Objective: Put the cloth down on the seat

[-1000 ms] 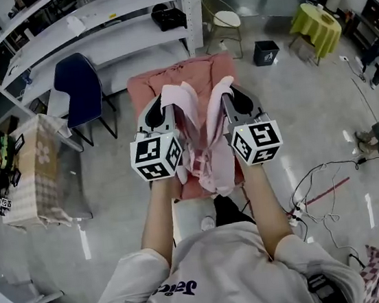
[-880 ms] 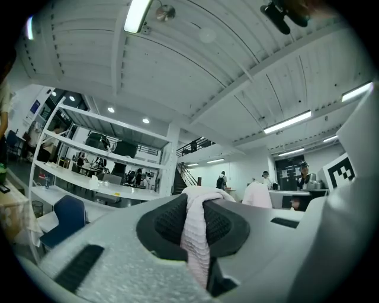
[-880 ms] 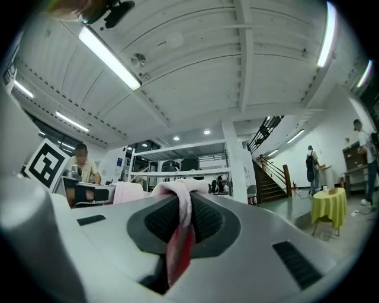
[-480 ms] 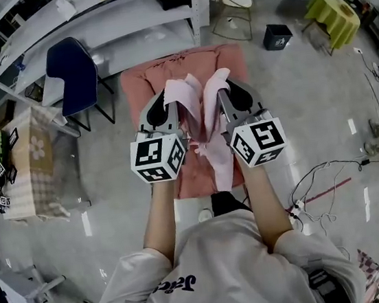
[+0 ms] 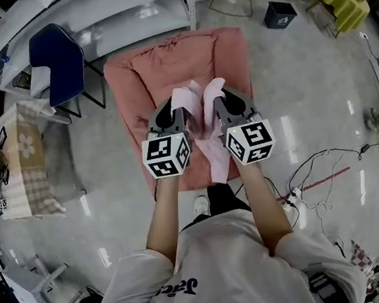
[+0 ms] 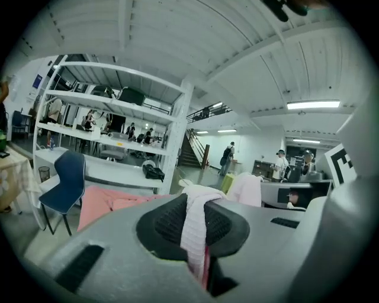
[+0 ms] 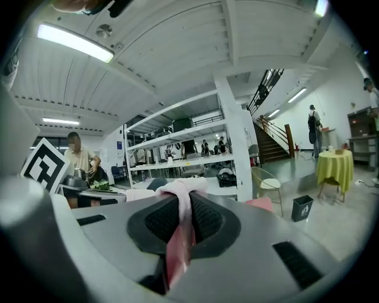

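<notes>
You had the left gripper (image 5: pixel 175 109) clamped on the cloth (image 5: pixel 216 158): a pale pink fold ran up between its ribbed pads (image 6: pixel 172 222) and over the tips, with no gap. Same on the right gripper (image 5: pixel 221 100): jaws pressed onto a pinch of the cloth, with the fold bunched over the tips. Both grippers sat side by side over the front half of the seat (image 5: pixel 164 64), pointing toward its back edge, marker cubes (image 5: pixel 167 157) toward you. The cloth bridged the two claws, bunched between them, and a tail hung down past the seat's front edge on your side. I couldn't tell from the head view whether any of it touched the seat. The seat was a wrinkled salmon-pink cushion. Beyond its back edge stood a white shelf rack (image 5: pixel 122 10). Off its back-left corner was a dark blue chair (image 5: pixel 56 57). Left of the seat was a checked-cover table (image 5: pixel 28 158). Off its back-right corner was a small black bin (image 5: pixel 279 14). Right of the seat's front edge, cables (image 5: pixel 317 172) lay on the floor (image 5: pixel 307 97).
</notes>
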{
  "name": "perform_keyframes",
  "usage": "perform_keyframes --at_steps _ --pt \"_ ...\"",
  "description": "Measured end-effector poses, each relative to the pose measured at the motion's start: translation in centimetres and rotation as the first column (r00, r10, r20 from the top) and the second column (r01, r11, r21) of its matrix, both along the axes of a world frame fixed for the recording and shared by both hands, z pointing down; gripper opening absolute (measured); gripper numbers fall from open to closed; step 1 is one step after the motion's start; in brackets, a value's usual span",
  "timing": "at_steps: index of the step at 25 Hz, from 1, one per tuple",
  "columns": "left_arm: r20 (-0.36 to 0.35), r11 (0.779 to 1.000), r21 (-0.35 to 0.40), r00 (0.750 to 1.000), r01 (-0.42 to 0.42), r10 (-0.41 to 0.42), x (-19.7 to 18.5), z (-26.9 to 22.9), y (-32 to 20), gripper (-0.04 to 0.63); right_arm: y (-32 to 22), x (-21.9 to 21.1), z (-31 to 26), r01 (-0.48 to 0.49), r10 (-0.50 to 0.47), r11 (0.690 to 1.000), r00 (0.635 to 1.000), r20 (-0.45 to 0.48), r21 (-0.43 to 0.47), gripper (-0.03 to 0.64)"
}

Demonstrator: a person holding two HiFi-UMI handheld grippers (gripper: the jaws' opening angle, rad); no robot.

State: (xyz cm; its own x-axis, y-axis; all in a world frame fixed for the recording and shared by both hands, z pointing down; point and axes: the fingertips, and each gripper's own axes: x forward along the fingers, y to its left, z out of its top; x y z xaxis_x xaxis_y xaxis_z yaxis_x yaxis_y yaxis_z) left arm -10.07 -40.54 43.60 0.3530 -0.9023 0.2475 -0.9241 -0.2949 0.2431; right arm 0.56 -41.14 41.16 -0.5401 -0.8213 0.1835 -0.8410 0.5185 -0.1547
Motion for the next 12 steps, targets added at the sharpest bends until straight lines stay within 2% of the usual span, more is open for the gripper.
perform_keyframes --at_steps 6,12 --pt "0.009 0.991 -0.133 1.000 -0.009 0.011 1.8 8.2 -1.9 0.032 -2.2 1.7 8.3 -0.006 0.001 0.992 0.999 -0.035 -0.125 0.035" --pt "0.014 0.968 -0.251 1.000 -0.008 0.012 3.2 15.6 -3.8 0.032 -4.3 3.0 15.4 -0.029 0.019 0.971 0.999 -0.045 -0.238 0.035"
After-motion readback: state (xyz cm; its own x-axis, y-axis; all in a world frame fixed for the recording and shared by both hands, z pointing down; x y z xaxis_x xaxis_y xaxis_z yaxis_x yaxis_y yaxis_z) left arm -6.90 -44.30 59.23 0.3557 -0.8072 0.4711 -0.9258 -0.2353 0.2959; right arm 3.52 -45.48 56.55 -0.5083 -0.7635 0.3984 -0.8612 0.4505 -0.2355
